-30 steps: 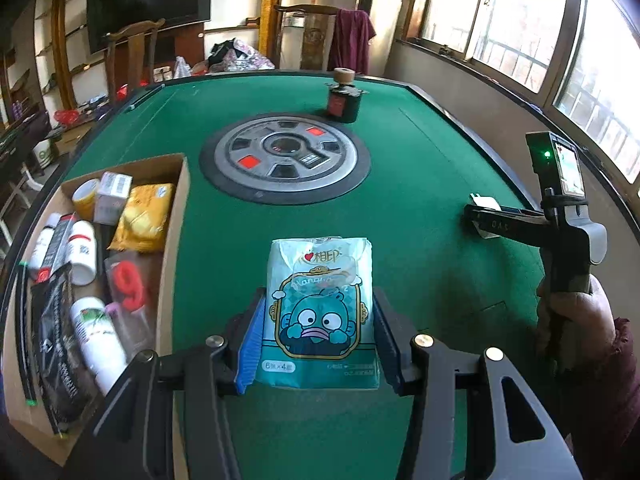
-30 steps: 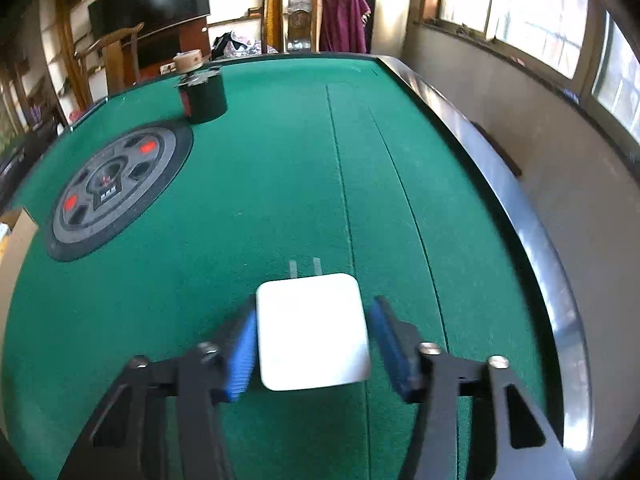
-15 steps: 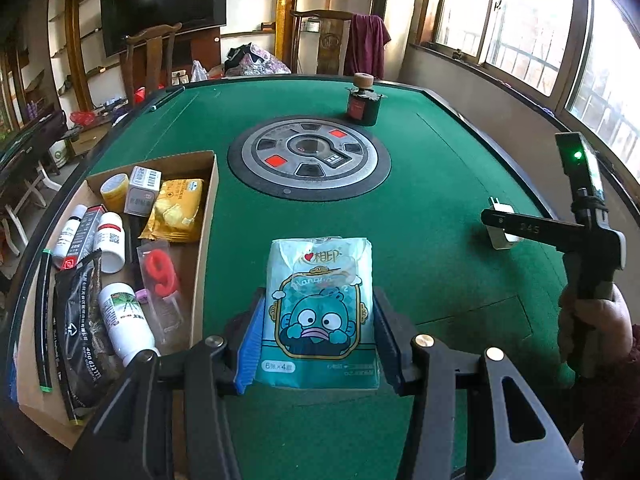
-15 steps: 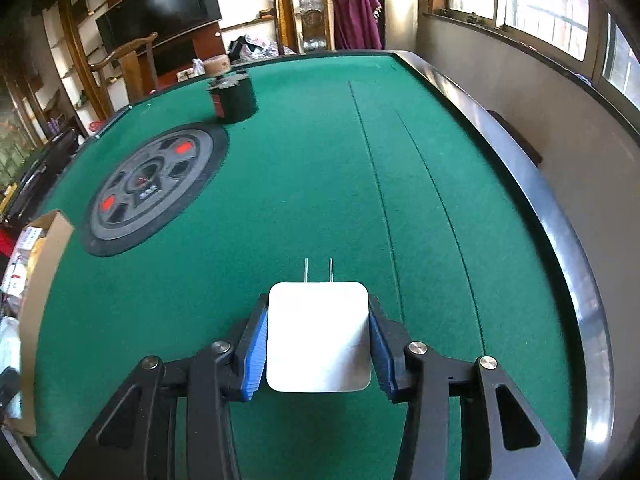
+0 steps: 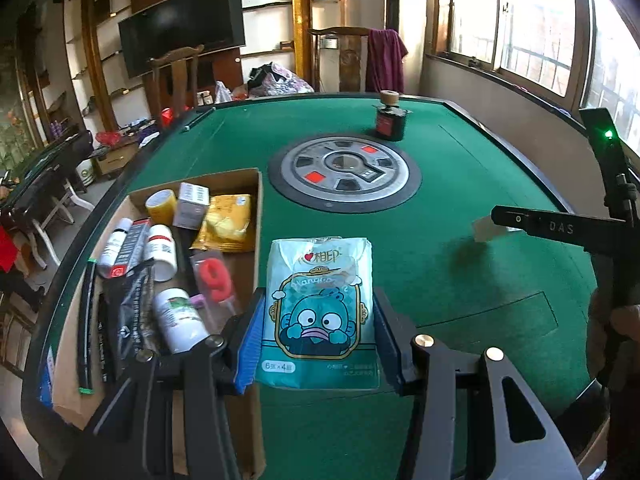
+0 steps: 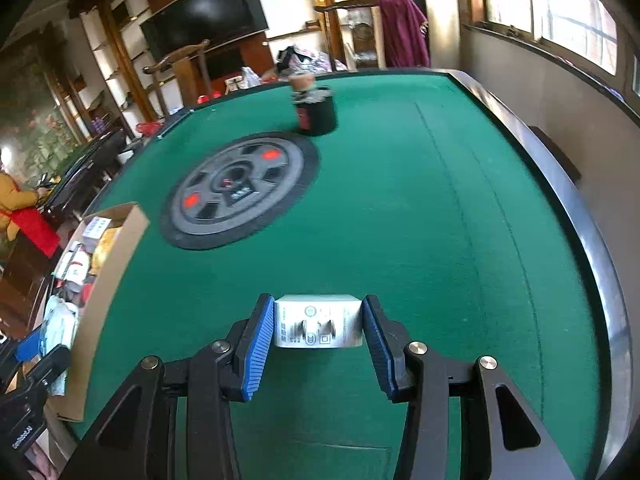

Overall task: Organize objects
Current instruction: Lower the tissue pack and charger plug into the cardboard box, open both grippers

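Note:
My left gripper (image 5: pixel 318 320) is shut on a teal tissue pack (image 5: pixel 320 312) printed with a blue cartoon fish, held above the green table beside the cardboard box (image 5: pixel 256 208). My right gripper (image 6: pixel 319 326) is shut on a white plug adapter (image 6: pixel 319 327), lifted off the felt with its prong face turned toward the camera. In the left wrist view the right gripper (image 5: pixel 486 230) shows at the right edge with the adapter (image 5: pixel 486 229) blurred at its tip, a hand below it. The box (image 6: pixel 116 256) lies at the left in the right wrist view.
The box holds several items: white bottles (image 5: pixel 180 320), a yellow packet (image 5: pixel 228 224), a tape roll (image 5: pixel 160 204), a small carton (image 5: pixel 192 204). A round grey hub (image 5: pixel 344 172) sits mid-table, a black jar (image 5: pixel 390 120) behind it. The raised table rim (image 6: pixel 580 216) runs along the right.
The right gripper rose off the felt with the adapter and tilted, so the prong face now shows. The left gripper swung left with the tissue pack, bringing the box closer.

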The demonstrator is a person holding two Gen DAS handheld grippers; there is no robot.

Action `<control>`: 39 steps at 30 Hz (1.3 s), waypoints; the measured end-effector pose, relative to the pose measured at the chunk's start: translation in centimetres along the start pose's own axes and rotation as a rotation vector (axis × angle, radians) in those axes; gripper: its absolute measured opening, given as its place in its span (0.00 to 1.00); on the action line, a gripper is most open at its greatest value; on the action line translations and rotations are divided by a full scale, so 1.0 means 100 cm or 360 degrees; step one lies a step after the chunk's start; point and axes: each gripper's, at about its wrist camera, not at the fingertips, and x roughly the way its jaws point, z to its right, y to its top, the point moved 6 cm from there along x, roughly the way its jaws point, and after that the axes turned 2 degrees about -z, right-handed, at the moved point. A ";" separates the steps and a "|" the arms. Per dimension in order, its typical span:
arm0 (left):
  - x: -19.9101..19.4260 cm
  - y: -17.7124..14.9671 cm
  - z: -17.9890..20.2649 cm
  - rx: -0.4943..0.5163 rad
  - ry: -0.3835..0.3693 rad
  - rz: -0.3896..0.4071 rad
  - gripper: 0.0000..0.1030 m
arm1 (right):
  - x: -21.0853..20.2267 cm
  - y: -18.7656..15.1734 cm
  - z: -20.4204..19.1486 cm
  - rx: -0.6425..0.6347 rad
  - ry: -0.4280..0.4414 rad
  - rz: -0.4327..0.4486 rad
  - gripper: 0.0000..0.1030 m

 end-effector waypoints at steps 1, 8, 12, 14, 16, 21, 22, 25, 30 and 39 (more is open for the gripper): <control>-0.001 -0.001 -0.003 -0.0007 0.0007 0.0001 0.47 | 0.000 0.000 -0.004 -0.0009 0.0008 0.0002 0.47; -0.006 -0.007 -0.023 -0.0054 0.0042 0.0014 0.47 | -0.007 -0.002 -0.035 -0.0054 0.0101 0.0023 0.47; -0.013 -0.010 -0.036 -0.0068 0.0090 0.0035 0.47 | -0.017 0.000 -0.063 -0.0141 0.0159 0.0039 0.47; -0.016 -0.013 -0.043 -0.0081 0.0100 0.0038 0.47 | -0.022 0.001 -0.081 -0.0186 0.0204 0.0041 0.48; -0.021 -0.015 -0.052 -0.0093 0.0128 0.0047 0.47 | -0.024 0.001 -0.097 -0.0221 0.0254 0.0032 0.48; -0.030 -0.023 -0.077 -0.0135 0.0190 0.0062 0.47 | -0.028 -0.001 -0.142 -0.0313 0.0382 0.0010 0.48; -0.031 -0.024 -0.081 -0.0145 0.0193 0.0061 0.47 | -0.029 -0.002 -0.149 -0.0325 0.0403 0.0003 0.48; -0.034 -0.030 -0.094 -0.0179 0.0210 0.0061 0.47 | -0.029 -0.004 -0.172 -0.0374 0.0464 -0.0020 0.48; -0.033 -0.039 -0.108 -0.0215 0.0214 0.0046 0.47 | -0.027 -0.008 -0.203 -0.0450 0.0523 -0.0051 0.48; -0.025 -0.049 -0.122 -0.0269 0.0190 0.0018 0.47 | -0.021 -0.020 -0.232 -0.0508 0.0606 -0.0154 0.48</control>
